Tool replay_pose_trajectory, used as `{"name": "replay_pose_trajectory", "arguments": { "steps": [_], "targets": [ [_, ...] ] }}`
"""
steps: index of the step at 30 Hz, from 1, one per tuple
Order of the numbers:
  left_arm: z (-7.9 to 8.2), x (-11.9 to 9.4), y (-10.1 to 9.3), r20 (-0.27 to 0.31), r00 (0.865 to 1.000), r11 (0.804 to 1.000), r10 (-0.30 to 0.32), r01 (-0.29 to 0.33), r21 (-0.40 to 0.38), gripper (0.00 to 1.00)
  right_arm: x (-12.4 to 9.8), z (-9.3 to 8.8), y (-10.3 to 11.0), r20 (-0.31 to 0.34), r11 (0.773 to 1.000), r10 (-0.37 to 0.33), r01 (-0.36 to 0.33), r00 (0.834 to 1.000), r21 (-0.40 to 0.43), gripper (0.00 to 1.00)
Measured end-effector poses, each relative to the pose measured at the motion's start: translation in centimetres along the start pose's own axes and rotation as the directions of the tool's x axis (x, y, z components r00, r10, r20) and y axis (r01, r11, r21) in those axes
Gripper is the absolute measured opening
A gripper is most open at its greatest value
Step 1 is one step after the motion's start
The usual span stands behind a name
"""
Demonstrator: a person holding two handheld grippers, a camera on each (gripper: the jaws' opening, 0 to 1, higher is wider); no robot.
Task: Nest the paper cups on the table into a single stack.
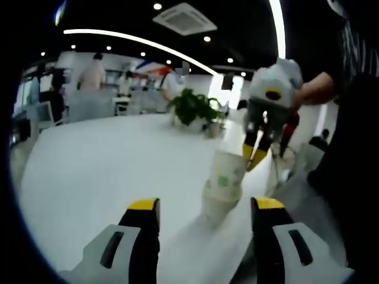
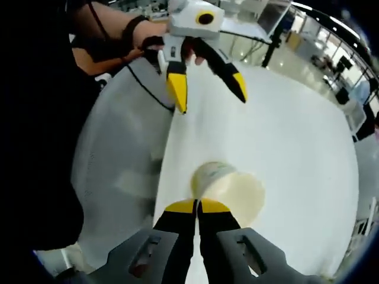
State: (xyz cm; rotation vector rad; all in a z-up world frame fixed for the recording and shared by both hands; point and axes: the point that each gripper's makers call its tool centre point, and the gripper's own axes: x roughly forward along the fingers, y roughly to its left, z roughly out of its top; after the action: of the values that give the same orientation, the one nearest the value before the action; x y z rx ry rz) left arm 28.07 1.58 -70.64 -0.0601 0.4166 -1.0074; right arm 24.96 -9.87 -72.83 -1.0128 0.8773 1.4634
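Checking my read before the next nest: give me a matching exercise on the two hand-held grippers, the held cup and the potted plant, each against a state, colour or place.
Things:
1. left hand-held gripper
2. right hand-held gripper
3. paper cup
4. potted plant

Matches:
A. at the far side of the table
B. jaws shut on a rim
C. white with green print
D. jaws wide apart, holding nothing

Pairs: 1-D, 2-B, 3-C, 4-A.
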Motion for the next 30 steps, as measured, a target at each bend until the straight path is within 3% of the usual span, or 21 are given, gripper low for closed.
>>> {"name": "replay_pose_trajectory", "arguments": {
  "steps": [9, 26, 30],
  "targets": [
    [-0.1, -0.6, 1.8, 0.009, 0.997, 0.997, 0.072, -0.072, 0.005, 0.6, 1.2, 0.2, -0.6, -0.035, 1.0, 0.013, -0.013, 0.999, 0.02, 0.0],
    [-0.5, -0.8, 1.1, 0.03, 0.997, 0.997, 0.068, -0.067, -0.027, 0.57, 2.9, 0.0, 0.0, -0.063, 0.999, 0.054, -0.053, 0.997, 0.006, 0.0],
    [-0.7, -0.7, 0.9, 0.024, 0.998, 0.998, 0.063, -0.063, -0.027, 0.57, 2.8, 0.0, 0.0, -0.053, 0.999, 0.042, -0.044, 0.998, -0.029, 0.05]
  ]
}}
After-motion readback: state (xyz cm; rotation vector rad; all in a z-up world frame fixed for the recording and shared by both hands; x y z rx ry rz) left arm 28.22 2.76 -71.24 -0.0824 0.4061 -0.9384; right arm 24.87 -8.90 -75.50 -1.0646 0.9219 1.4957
